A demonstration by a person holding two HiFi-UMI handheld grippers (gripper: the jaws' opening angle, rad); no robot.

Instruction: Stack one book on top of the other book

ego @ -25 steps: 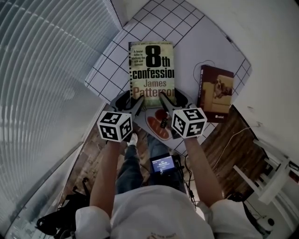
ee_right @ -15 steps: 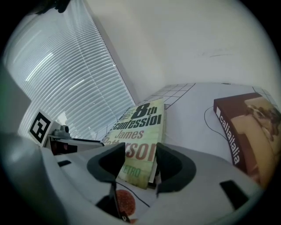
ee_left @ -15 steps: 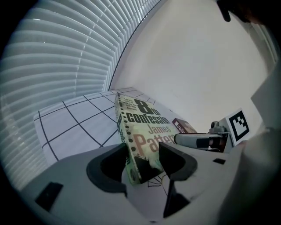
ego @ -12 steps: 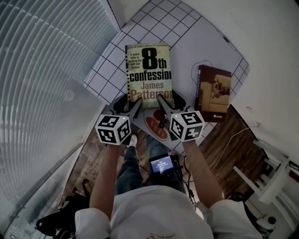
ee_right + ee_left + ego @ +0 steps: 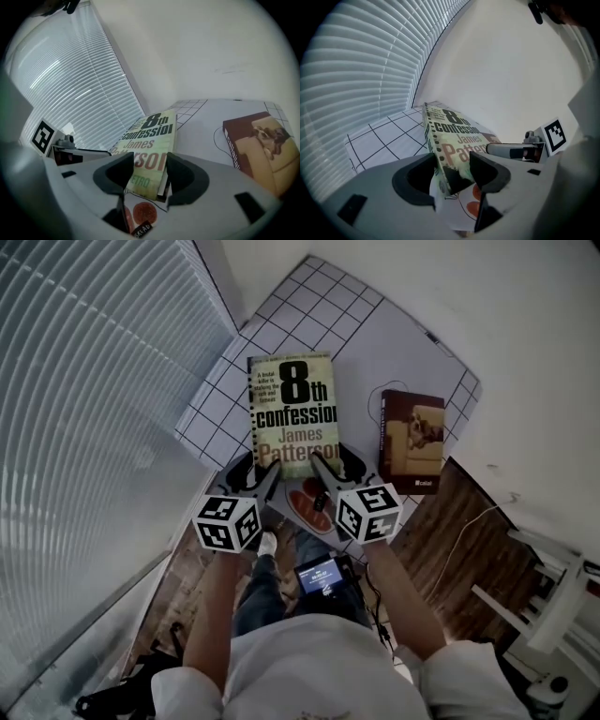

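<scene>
**Over the gridded surface: green book gripped at its near edge by both pairs of jaws**

Over the surface, the green book seems to hang clear, cover up, held only by its near short edge. The left gripper has its jaws clamped on the spine-side corner. The right gripper has its jaws clamped on the page-side corner, fairly wide for the book's thickness.

The green book's long axis runs straight away from the person, with the title upright to them, the spine on the left and the far end unsupported. The brown book lies flat to the right, apart from it, with its spine also on the left and its long axis nearly parallel.

The carry probably calls for moving both hands rightward as one, so the cover does not twist. The far end should stay level or slightly high. Square the edges above the brown book, lower flat, then open both pairs of jaws together.
</scene>
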